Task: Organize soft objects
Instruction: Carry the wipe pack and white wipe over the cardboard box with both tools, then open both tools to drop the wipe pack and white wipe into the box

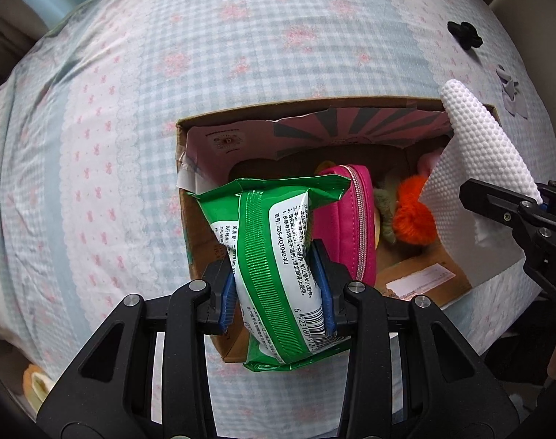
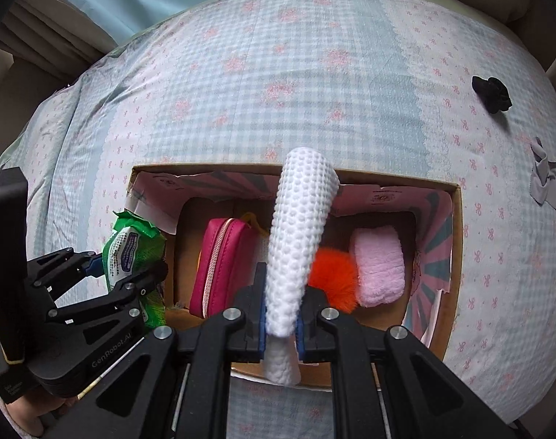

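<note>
Firmly pinched between the blue pads of the left gripper (image 1: 278, 289), a green pack of wipes (image 1: 274, 256) hangs over the left end of the cardboard box (image 2: 457, 256), while the right gripper (image 2: 280, 323) is clamped on a white dimpled cloth (image 2: 299, 234) standing up over the box's near edge. Inside the box lie a pink zip pouch (image 2: 219, 263), an orange pompom (image 2: 331, 281) and a pale pink plush pad (image 2: 378, 267), and on the bedsheet (image 2: 278, 84) toward the far right corner sit a black hair tie (image 2: 491, 93) and a grey scrap (image 2: 544, 179).

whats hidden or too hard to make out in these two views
- Yellow item in the box: right wrist view, mostly behind the pink pouch.
- Orange pompom: partly behind the white cloth.
- Wipes pack print: left wrist view, partly covered by left tool.
</note>
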The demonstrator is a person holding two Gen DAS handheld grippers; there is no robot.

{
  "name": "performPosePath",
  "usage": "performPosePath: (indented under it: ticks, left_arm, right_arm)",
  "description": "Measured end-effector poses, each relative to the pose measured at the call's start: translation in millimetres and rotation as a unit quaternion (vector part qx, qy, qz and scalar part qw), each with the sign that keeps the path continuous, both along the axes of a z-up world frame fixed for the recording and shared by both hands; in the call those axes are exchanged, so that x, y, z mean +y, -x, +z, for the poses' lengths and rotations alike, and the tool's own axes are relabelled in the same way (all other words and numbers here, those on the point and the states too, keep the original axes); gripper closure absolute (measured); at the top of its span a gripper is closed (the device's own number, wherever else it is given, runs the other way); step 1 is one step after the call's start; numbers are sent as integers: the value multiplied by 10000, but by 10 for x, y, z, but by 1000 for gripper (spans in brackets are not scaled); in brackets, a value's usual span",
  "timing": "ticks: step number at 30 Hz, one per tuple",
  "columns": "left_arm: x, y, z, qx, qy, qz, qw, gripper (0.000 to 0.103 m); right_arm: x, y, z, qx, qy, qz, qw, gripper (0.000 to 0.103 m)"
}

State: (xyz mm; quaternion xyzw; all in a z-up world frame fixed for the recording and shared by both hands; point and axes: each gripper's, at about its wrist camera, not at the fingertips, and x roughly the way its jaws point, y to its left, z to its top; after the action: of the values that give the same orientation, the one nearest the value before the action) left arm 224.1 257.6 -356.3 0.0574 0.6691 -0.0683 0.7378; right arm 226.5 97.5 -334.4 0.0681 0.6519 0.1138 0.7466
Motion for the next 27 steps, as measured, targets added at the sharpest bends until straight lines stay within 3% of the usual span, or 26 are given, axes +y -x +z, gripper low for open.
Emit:
performPosePath:
  ticks: [1, 2, 3, 4, 6, 17, 27]
  left_arm:
    - [-24, -3, -1, -16, 9, -69, 10000, 56]
    - [-48, -3, 6, -67, -26, -142, 9999, 20]
    - [-74, 1, 22, -126, -59, -207, 9997, 2]
    - [-102, 9, 40, -184, -137, -253, 9994, 0]
    - [-150, 50, 82, -409, -308, -343, 9981, 0]
    - [-237, 187, 75, -348, -139, -419, 9984, 0]
    - [-259, 295, 313, -563, -103, -378, 9976, 0]
  right_arm:
    - [-9, -22, -19, 17, -23, -11, 10000, 85]
    - [-20, -43, -48, 76, -92, -17, 9999, 75]
    - [-28, -59, -80, 165, -181, -14, 9997, 34]
    - [-33, -71, -112, 253, -243, 3, 9994, 0]
    - [-20, -74, -134, 296, -234, 100, 9992, 0]
    - [-182, 29, -141, 189, -273, -41, 9994, 0]
    - [-302, 184, 218, -227, -58, -56, 9997, 0]
